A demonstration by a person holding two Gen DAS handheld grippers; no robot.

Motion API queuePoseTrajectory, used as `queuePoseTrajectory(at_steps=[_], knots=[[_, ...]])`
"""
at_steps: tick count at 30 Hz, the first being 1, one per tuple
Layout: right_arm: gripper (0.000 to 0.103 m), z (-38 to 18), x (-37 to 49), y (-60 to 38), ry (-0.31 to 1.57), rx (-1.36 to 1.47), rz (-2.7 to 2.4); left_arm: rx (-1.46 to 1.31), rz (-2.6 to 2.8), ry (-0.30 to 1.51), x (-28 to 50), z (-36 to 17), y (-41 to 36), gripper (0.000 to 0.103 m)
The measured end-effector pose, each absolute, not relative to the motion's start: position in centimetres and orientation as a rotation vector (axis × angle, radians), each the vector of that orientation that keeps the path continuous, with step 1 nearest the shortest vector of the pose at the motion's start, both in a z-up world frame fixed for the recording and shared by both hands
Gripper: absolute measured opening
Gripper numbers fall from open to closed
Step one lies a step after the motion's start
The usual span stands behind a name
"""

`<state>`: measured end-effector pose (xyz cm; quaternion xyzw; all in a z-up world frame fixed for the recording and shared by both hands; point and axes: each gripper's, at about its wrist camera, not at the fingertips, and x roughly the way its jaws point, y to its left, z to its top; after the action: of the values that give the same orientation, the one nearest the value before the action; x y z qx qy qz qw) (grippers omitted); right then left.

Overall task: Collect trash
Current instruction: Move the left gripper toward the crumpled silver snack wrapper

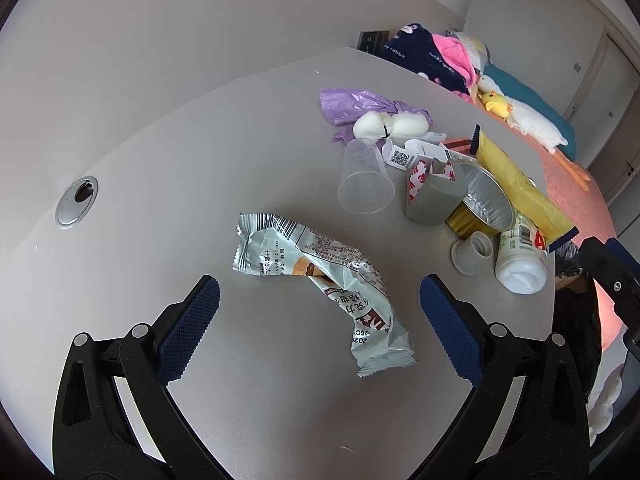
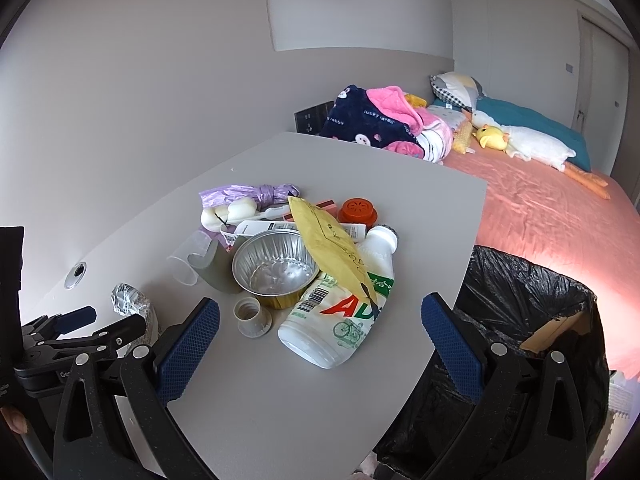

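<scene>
Surface [image 1: 160, 184]: grey, bare on the near and left parts, a round cable port [image 1: 77, 201] toward the left edge. The right edge drops straight to a bin [image 2: 532, 300] lined with a black bag, standing between surface and bed [image 2: 540, 208].

Left gripper [image 1: 320, 316]: fingers spread wide, holding nothing, hovering over a crumpled wrapper [image 1: 320, 280]. The wrapper lies alone, flat on the surface between the fingertips, pale green-white with print and a barcode, twisted along its length. Open room on every side of it.

Right gripper [image 2: 320, 320]: also spread, holding nothing, near the right edge of the surface and facing the trash heap.

Heap, crowded and touching: white bottle [image 2: 340, 316] on its side with green and red print; yellow bag [image 2: 328, 240] draped across it; foil cup [image 2: 276, 268] upright just left; small grey cap [image 2: 252, 316] beside the bottle; clear cup [image 1: 364, 180] tipped over; grey tape roll [image 1: 436, 200]; purple bag [image 1: 360, 104] knotted at the far end; orange lid [image 2: 358, 210] behind.
</scene>
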<state>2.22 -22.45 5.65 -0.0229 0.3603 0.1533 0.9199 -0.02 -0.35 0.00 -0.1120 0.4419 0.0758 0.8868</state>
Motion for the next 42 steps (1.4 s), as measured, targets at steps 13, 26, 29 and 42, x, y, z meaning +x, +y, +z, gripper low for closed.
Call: queuePoseTrajectory(at_steps=[13, 26, 29, 42], knots=[[0.1, 5.68, 2.12, -22.57, 0.74, -0.047, 0.314, -0.23, 0.152, 0.919, 0.0, 0.0, -0.51, 0.097], [0.1, 5.69, 2.09, -22.61, 0.74, -0.048, 0.311, -0.235, 0.153, 0.921, -0.07, 0.1, -0.45, 0.097], [0.1, 5.7, 2.09, -22.63, 0.74, -0.047, 0.311, -0.237, 0.154, 0.921, -0.08, 0.1, -0.45, 0.097], [0.1, 5.44, 2.8, -23.33, 0.747, -0.042, 0.3, -0.275, 0.159, 0.939, 0.41, -0.64, 0.17, 0.097]])
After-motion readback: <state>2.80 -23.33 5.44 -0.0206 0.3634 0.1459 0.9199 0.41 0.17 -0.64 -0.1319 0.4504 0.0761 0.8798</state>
